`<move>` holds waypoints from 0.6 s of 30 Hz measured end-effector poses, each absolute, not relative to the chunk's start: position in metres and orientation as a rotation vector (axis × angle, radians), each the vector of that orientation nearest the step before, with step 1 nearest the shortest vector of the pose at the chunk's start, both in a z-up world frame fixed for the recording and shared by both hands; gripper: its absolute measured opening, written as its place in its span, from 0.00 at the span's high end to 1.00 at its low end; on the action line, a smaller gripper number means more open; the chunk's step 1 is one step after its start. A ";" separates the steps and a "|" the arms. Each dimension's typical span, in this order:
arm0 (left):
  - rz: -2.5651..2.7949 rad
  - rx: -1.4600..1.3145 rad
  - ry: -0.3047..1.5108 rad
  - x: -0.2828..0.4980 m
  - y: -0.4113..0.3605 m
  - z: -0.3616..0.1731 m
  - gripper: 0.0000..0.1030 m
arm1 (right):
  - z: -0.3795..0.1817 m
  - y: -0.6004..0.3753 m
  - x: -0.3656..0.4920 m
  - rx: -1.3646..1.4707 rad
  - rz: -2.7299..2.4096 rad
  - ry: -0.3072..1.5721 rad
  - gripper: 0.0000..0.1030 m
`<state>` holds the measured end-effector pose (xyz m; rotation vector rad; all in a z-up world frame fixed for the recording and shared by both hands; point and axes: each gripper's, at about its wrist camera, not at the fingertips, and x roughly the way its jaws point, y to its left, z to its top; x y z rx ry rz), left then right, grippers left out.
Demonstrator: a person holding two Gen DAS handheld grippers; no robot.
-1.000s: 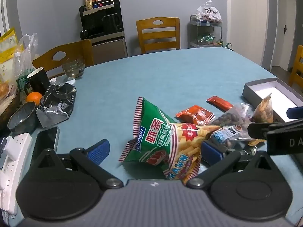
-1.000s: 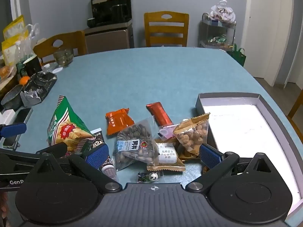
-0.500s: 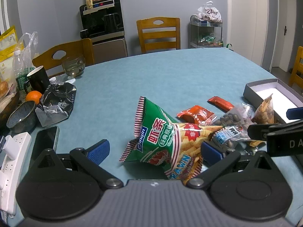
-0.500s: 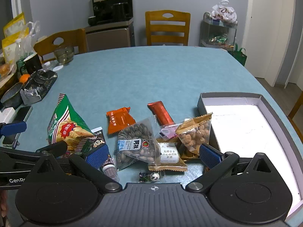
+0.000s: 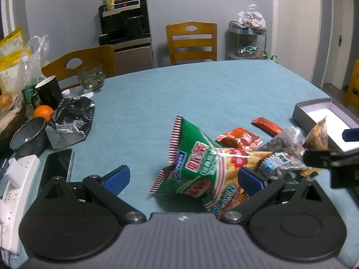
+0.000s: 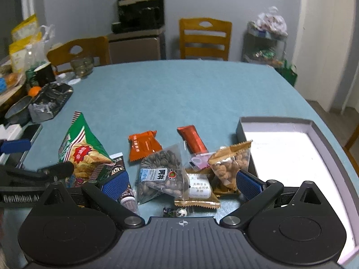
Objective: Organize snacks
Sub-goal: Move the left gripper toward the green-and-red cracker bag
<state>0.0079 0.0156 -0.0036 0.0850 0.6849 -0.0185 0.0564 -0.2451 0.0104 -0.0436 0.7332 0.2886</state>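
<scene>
I have my left gripper [image 5: 182, 177] spread wide around the green prawn-cracker bag [image 5: 202, 163], which lies on the blue table [image 5: 179, 94] at the left edge of the snack pile. My right gripper [image 6: 182, 182] is open too, over the sunflower-seed pack [image 6: 161, 174]. I should close on the bag's crimped edge, then carry it to the grey box [image 6: 241, 127]

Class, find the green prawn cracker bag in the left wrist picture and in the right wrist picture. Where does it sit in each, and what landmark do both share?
Left wrist: green prawn cracker bag lies low, right of centre.
Right wrist: the bag sits at lower left.
Shared landmark: the grey box, right of the snacks.
</scene>
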 end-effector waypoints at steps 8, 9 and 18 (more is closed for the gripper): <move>-0.019 0.069 0.694 0.009 0.031 -0.005 0.00 | 0.004 -0.241 0.052 -0.084 0.344 0.717 0.00; -0.023 0.069 0.690 0.008 0.032 -0.004 0.00 | 0.004 -0.241 0.052 -0.082 0.352 0.712 0.00; -0.027 0.072 0.697 0.008 0.033 -0.007 0.00 | 0.001 -0.239 0.053 -0.085 0.379 0.721 0.00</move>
